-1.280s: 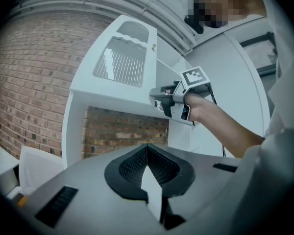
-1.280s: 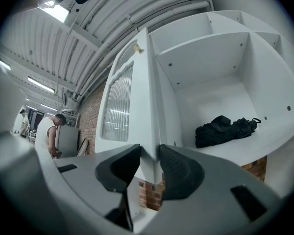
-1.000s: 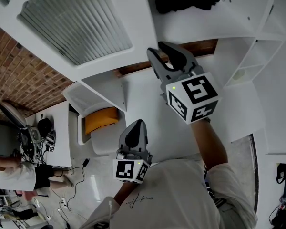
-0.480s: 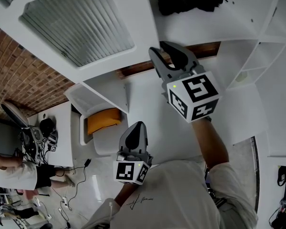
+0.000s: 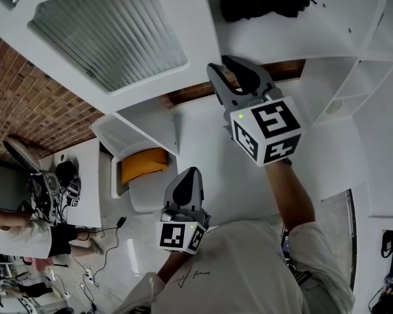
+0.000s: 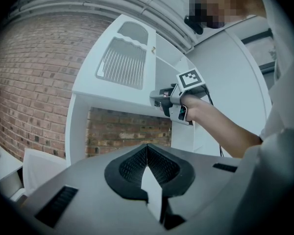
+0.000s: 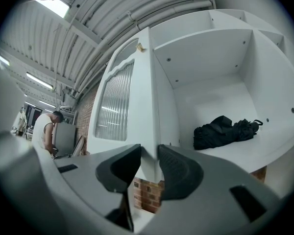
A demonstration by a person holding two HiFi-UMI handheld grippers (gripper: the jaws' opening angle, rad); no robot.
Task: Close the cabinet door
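Crumpled black fabric (image 5: pixel 262 4), red brick wall (image 5: pixel 33 103), orange object (image 5: pixel 143 164), trailing black cables (image 5: pixel 103 239)

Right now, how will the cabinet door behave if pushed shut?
The cabinet door looks rigid, so it probably swings without flexing. Its ribbed pane may add weight. Its smooth edge could slip where the right gripper clamps it.

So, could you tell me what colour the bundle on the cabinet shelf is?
Black; the bundle shows best in the right gripper view.
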